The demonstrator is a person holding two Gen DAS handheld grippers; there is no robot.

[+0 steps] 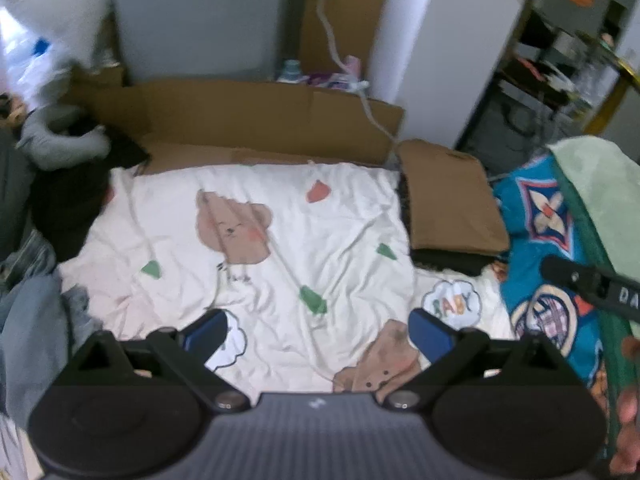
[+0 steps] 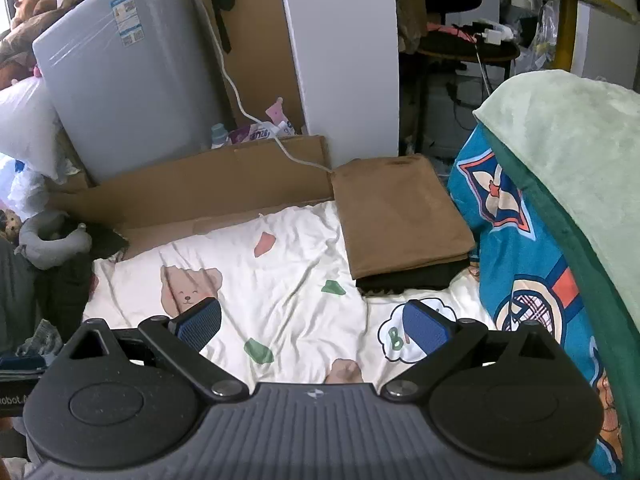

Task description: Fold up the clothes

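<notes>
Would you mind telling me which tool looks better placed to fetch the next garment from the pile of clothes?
Probably the left tool: the unfolded clothes lie on its side; the right tool hangs nearer the folded brown stack. Both are open.

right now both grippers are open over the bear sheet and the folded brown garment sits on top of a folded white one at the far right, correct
Not quite. The folded brown garment rests on a black one, not a white one, as the right wrist view shows. The rest holds: the left gripper and right gripper are open over the bear sheet.
</notes>
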